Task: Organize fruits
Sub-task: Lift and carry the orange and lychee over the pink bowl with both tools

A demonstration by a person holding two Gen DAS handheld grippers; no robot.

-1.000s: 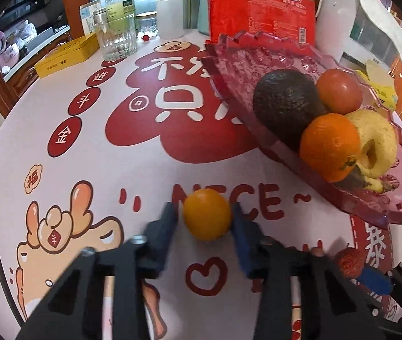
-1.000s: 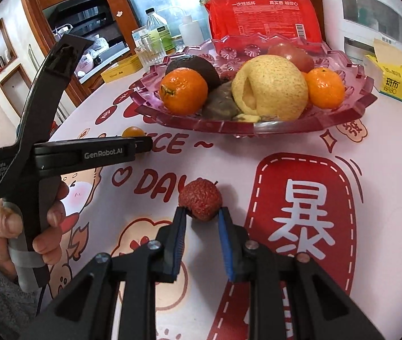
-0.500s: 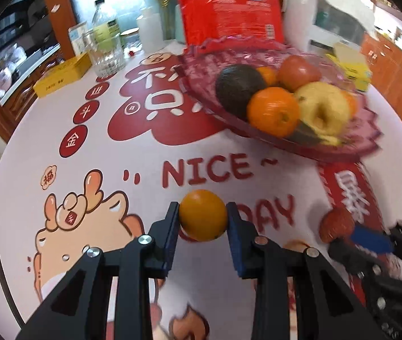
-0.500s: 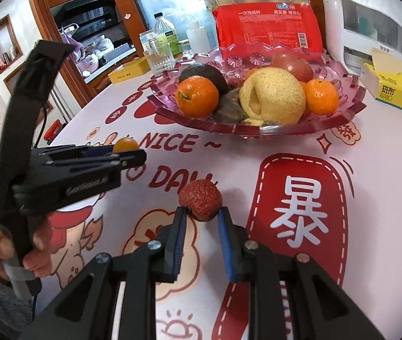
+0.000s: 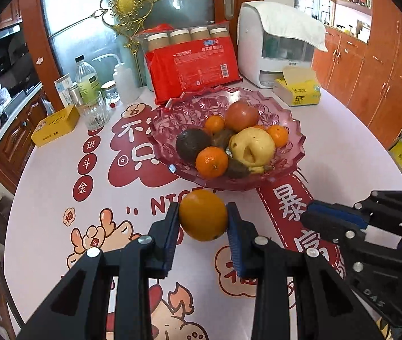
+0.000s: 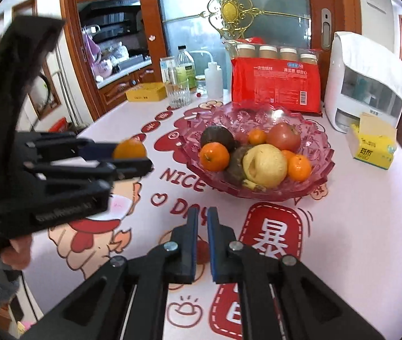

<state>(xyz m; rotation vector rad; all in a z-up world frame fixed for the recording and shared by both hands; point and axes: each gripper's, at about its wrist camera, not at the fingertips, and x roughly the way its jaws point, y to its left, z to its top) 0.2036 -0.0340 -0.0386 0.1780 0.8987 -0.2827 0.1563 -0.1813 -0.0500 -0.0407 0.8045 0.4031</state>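
Observation:
My left gripper [image 5: 203, 216] is shut on a small orange [image 5: 203, 214] and holds it in the air in front of the pink glass fruit bowl [image 5: 294, 153]. The same orange [image 6: 129, 149] shows in the right wrist view, left of the bowl [image 6: 322, 167]. The bowl holds an avocado, a pear, a tomato and several tangerines. My right gripper [image 6: 202, 218] is lifted above the table with its jaws nearly together and nothing between the tips. A red lychee [image 6: 201, 250] shows in the gap lower down, on the table below the fingers. The right gripper also shows in the left wrist view [image 5: 311, 212].
Behind the bowl stand a red pack of cups [image 5: 192, 65], a white appliance [image 5: 280, 48] and a yellow tissue box [image 5: 297, 93]. A glass [image 5: 93, 113], bottles and a yellow tin [image 5: 56, 124] sit at the back left.
Both grippers have risen from the table. The left carries the orange up with it. The right has closed without the lychee, which stays on the table below.

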